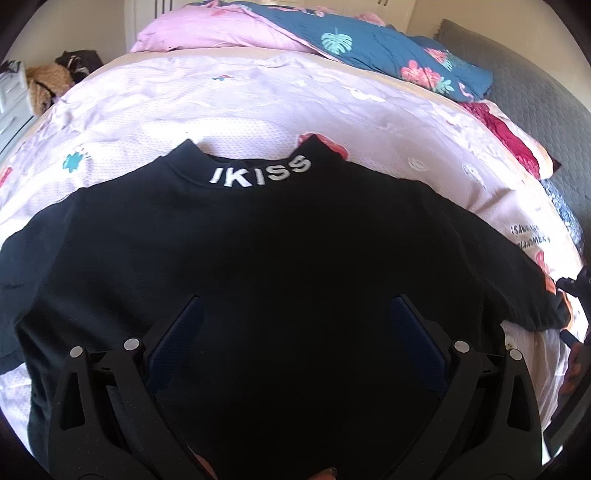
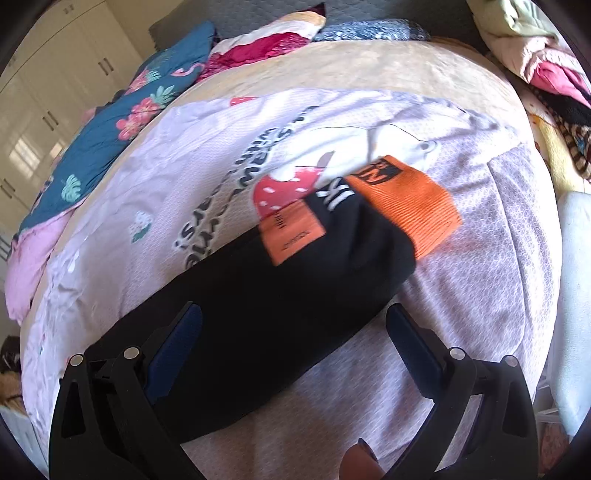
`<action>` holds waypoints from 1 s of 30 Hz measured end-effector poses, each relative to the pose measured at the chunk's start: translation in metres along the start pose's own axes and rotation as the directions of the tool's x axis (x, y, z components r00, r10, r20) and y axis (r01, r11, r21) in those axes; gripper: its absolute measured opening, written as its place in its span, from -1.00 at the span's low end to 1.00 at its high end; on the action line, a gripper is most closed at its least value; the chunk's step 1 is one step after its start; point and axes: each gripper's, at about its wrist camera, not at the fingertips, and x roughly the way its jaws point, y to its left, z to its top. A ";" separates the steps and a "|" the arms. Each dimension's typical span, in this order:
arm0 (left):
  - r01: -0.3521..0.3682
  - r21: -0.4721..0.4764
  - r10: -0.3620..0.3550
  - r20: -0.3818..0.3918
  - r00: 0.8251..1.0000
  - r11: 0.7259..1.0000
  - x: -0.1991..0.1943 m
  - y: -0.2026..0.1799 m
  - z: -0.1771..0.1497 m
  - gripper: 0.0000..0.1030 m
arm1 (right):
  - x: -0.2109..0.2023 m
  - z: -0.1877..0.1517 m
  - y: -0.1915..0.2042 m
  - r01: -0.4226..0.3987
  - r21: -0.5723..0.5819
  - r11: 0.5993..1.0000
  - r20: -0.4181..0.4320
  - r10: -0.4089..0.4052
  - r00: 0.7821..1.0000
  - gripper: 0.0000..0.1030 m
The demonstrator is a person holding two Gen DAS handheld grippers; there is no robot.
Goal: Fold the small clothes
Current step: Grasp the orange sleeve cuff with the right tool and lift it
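A black top (image 1: pixel 258 251) is lying spread flat on a lilac sheet (image 1: pixel 221 107) on the bed, collar away from the left camera and showing white letters "IKISS" (image 1: pixel 260 170). From the top, a sleeve (image 2: pixel 258 295) is stretching out across the sheet toward the right side, ending in an orange cuff (image 2: pixel 410 203) with a black mark on it; an orange label (image 2: pixel 291 230) is sitting on the sleeve just short of the cuff (the right view is blurred there).

Beyond the collar, a pink quilt (image 1: pixel 207 33) and a teal floral quilt (image 1: pixel 369 44) are lying bunched at the far edge of the bed. To the right of the top, a red patterned pillow (image 1: pixel 509 136) is lying against a grey headboard (image 1: pixel 524 85). Past the cuff, a heap of mixed clothes (image 2: pixel 546 70) is piled at the bed's edge. Nothing is lying on the top itself.

The left gripper (image 1: pixel 295 317) is hovering over the top's body, pointing toward the collar, jaws spread wide with nothing between them. The right gripper (image 2: pixel 295 325) is hanging over the sleeve, pointing along it toward the cuff, jaws also wide and straddling the sleeve without closing on it.

Only the left view is showing the collar lettering and the whole body of the top; only the right view is showing the cuff, the label, the printed mushroom (image 2: pixel 284 190) on the sheet and the white wardrobe (image 2: pixel 55 96) beyond the teal quilt.
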 end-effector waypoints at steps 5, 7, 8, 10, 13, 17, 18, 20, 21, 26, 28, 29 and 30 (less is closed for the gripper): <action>0.000 0.012 0.000 -0.005 1.000 1.000 0.003 -0.003 -0.002 0.84 | 0.018 0.020 -0.026 -0.015 0.074 0.997 -0.010 0.016 1.000 0.91; 0.000 0.009 0.000 -0.003 1.000 1.000 0.003 -0.003 -0.002 0.84 | 0.022 0.026 -0.029 -0.020 0.085 0.996 -0.008 0.021 1.000 0.80; -0.002 0.007 0.002 0.000 1.000 1.000 0.002 -0.002 -0.001 0.84 | 0.024 0.030 -0.031 -0.023 0.088 0.996 -0.002 0.024 1.000 0.61; -0.006 0.004 0.006 0.004 1.000 1.000 -0.002 0.000 0.001 0.84 | 0.027 0.037 -0.038 -0.039 0.105 0.994 0.009 0.038 0.999 0.17; -0.037 0.013 0.037 0.003 0.999 0.999 -0.010 0.003 0.004 0.84 | 0.030 0.042 -0.050 -0.100 0.145 0.984 0.023 0.098 0.995 -0.62; -0.028 -0.019 0.029 0.039 0.999 0.999 -0.028 0.014 0.013 0.84 | 0.005 0.045 -0.030 -0.246 0.069 0.967 0.100 0.239 0.966 -0.71; -0.024 -0.025 0.025 0.045 0.999 0.999 -0.032 0.016 0.015 0.84 | -0.005 0.045 -0.019 -0.285 0.030 0.958 0.119 0.280 0.953 -0.71; -0.021 -0.040 0.023 0.070 0.997 0.999 -0.043 0.022 0.020 0.84 | -0.023 0.042 0.003 -0.347 -0.044 0.937 0.139 0.350 0.926 -0.72; -0.020 -0.048 0.024 0.078 0.997 0.999 -0.047 0.026 0.022 0.84 | -0.032 0.039 0.014 -0.369 -0.082 0.926 0.144 0.377 0.915 -0.72; -0.023 -0.099 0.035 0.117 0.993 0.995 -0.066 0.048 0.031 0.84 | -0.065 0.020 0.062 -0.464 -0.219 0.858 0.125 0.497 0.859 -0.72; -0.015 -0.124 0.031 0.126 0.991 0.992 -0.071 0.057 0.033 0.84 | -0.074 0.012 0.075 -0.479 -0.266 0.837 0.114 0.520 0.846 -0.72; -0.011 -0.135 0.029 0.130 0.991 0.991 -0.073 0.061 0.034 0.84 | -0.080 0.007 0.082 -0.486 -0.286 0.826 0.108 0.532 0.840 -0.72; -0.007 -0.145 0.027 0.136 0.990 0.989 -0.075 0.065 0.035 0.84 | -0.083 0.004 0.086 -0.496 -0.299 0.815 0.100 0.544 0.833 -0.72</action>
